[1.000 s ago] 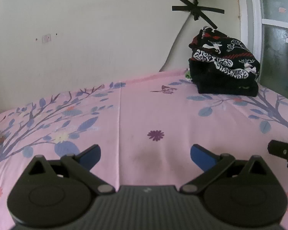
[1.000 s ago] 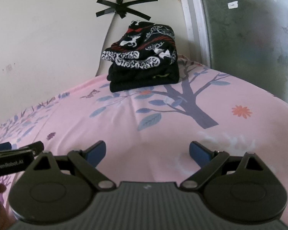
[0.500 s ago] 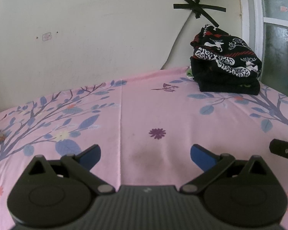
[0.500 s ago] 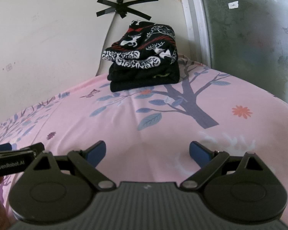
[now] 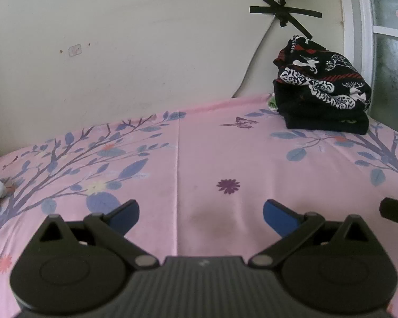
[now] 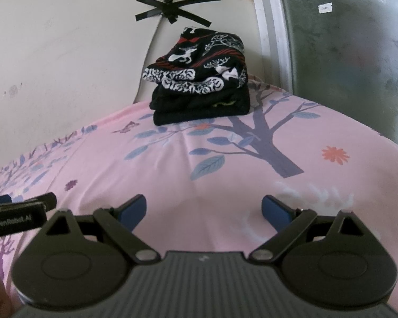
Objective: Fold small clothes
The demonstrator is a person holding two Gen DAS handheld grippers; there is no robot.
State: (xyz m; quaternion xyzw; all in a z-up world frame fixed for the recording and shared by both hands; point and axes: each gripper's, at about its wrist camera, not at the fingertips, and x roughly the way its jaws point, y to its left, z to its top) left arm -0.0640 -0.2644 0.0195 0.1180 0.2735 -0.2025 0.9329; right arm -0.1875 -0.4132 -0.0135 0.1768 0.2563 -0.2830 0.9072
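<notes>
Clothes: one folded stack (image 6: 200,90), black with white-and-red print on top, at the bed's (image 5: 225,153) far corner by wall and window (image 6: 345,53). Left claw (image 5: 201,211) and right claw (image 6: 204,208) both spread, empty, over bare pink sheet. Taped cable (image 5: 281,13) behind.

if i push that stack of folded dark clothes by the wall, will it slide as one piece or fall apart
The stack of folded clothes is soft fabric, so it would probably sag and shear, not slide as a block. Its patterned top piece sits bunched and uneven, so it likely slips off first. The pink sheet may wrinkle and drag underneath.
</notes>
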